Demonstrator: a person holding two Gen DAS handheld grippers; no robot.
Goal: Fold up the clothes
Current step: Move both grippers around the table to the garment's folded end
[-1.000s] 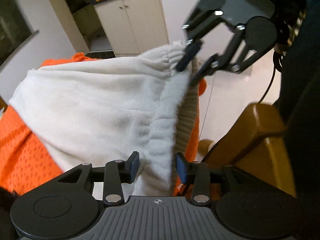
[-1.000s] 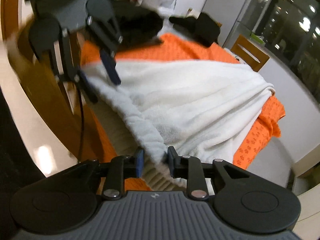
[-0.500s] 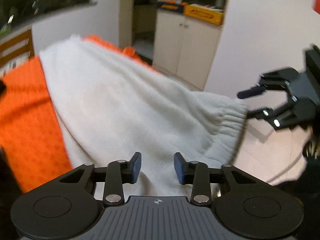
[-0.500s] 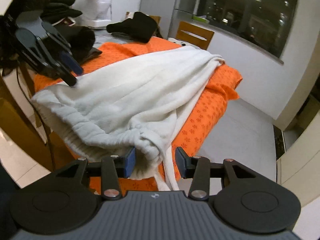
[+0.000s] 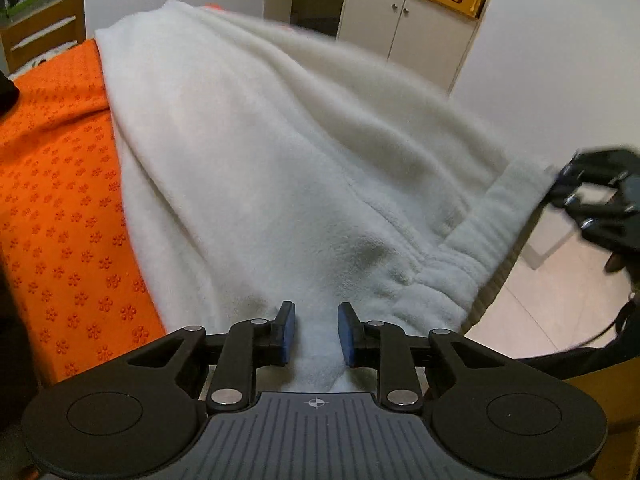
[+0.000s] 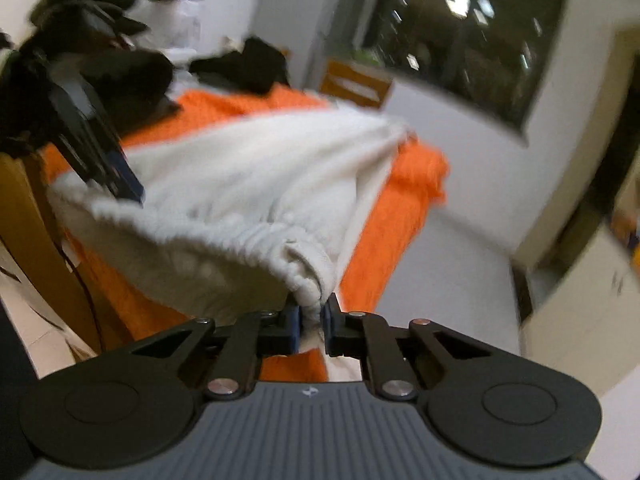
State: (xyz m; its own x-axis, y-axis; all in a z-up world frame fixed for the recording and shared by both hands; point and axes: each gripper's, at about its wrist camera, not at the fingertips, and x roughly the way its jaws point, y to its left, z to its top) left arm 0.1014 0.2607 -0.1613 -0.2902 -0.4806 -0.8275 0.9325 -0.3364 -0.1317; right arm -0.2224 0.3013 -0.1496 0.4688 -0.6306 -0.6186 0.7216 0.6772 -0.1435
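The white fleece trousers (image 5: 280,152) lay stretched along the orange mat (image 5: 60,200) on the table, waistband (image 6: 224,240) toward the person and legs running away toward the far end near the window; so the long axis ran from the tools out across the mat. The right tool (image 6: 310,322) was clamped on one end of the elastic waistband, its pads pinching a bunched fold; the left tool (image 5: 316,334) held the other end, its pads standing somewhat apart with fleece filling the gap between them, so a grip there seemed likely but could not be told for certain. The waistband hung lifted off the table edge between the two tools, sagging in the middle; a dark heap of clothes (image 6: 240,64) lay beyond the mat. The step in hand looked like spreading or straightening the garment by its waist; whether before a fold or between folds, the views did not settle. The next move would call for even tension at both corners; the right-wrist view was blurred.
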